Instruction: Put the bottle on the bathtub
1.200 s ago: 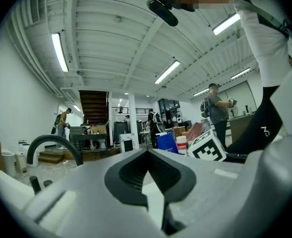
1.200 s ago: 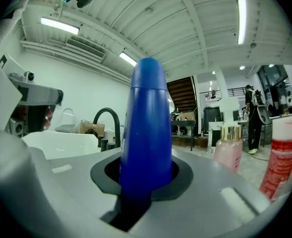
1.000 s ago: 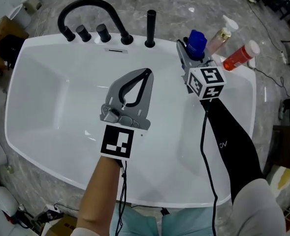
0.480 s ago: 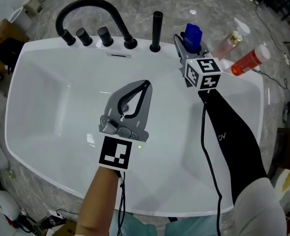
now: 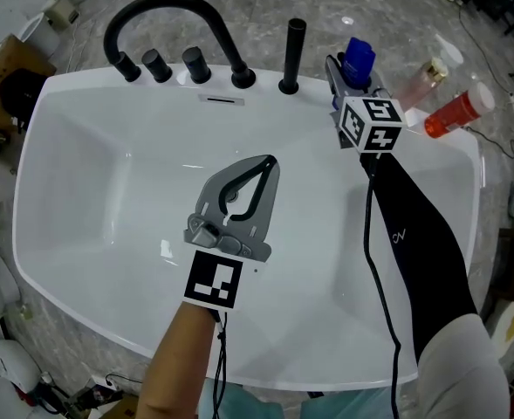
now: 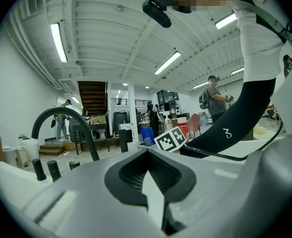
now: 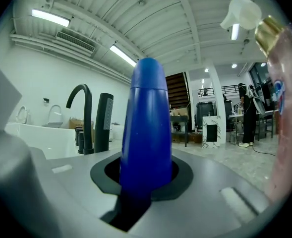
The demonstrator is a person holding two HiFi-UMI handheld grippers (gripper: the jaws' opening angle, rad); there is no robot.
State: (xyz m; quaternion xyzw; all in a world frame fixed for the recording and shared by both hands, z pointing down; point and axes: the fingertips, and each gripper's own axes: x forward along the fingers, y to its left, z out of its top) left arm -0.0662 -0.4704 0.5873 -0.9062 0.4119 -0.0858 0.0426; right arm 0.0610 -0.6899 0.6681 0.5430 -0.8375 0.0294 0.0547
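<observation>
Placement looks almost finished, with the blue bottle [image 5: 359,60] clamped in the fingers of the right gripper [image 5: 347,75] at the far rim of the bathtub [image 5: 82,81] and only the letting-go left, while the fingers of the left gripper [image 5: 268,162] sit pressed together, empty, over the basin.

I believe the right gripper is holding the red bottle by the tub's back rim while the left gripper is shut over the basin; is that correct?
Not quite: the right gripper holds the blue bottle, as the right gripper view shows; the red bottle sits apart to its right. The left gripper is indeed shut over the basin.
</observation>
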